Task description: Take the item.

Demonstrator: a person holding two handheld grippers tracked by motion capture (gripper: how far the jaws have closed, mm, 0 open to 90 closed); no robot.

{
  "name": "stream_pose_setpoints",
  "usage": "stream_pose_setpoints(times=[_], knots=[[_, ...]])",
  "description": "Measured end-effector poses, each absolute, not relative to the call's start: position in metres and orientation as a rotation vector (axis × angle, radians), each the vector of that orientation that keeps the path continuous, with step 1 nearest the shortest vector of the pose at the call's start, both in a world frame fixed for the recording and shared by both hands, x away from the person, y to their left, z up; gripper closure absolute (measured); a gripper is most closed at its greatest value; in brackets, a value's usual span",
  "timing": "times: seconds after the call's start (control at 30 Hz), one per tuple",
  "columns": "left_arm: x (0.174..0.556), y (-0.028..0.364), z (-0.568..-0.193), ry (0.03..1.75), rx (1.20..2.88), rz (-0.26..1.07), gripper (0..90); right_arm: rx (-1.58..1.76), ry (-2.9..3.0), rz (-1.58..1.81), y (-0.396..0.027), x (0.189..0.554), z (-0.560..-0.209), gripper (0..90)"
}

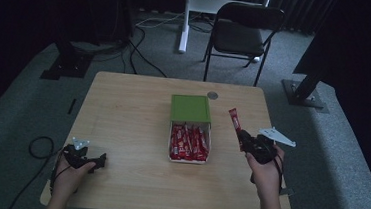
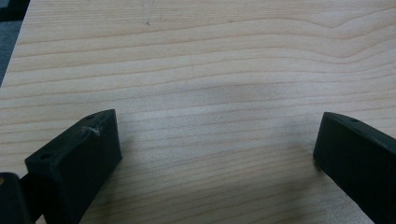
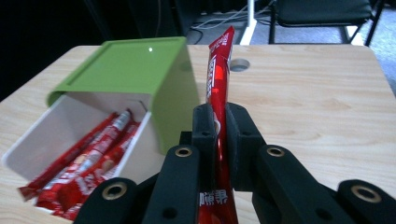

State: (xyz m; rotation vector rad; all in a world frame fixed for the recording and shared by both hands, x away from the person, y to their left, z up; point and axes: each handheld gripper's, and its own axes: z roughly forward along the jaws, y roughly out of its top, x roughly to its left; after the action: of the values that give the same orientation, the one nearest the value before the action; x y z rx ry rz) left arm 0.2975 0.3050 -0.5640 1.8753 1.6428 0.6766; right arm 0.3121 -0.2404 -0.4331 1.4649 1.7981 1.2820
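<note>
Right gripper view shows the right gripper (image 3: 220, 135) clamped on a red sachet (image 3: 218, 70) standing up between its fingers, right of the box (image 3: 116, 65). The slim packet could slip sideways. The left gripper (image 2: 215, 154) gapes wide, empty.

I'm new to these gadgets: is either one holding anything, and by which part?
The right gripper pinches a red packet around its lower middle, most of it sticking out past the fingers. The left gripper is open over bare table.
</note>
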Motion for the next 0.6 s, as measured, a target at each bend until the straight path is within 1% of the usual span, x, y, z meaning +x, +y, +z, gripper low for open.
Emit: stream_pose_setpoints(times=[0.6], knots=[[0.297,0.305,-0.564,1.646,1.873,0.678,1.4,1.578,1.743,1.188,-0.271,0.311,-0.482,83.0]])
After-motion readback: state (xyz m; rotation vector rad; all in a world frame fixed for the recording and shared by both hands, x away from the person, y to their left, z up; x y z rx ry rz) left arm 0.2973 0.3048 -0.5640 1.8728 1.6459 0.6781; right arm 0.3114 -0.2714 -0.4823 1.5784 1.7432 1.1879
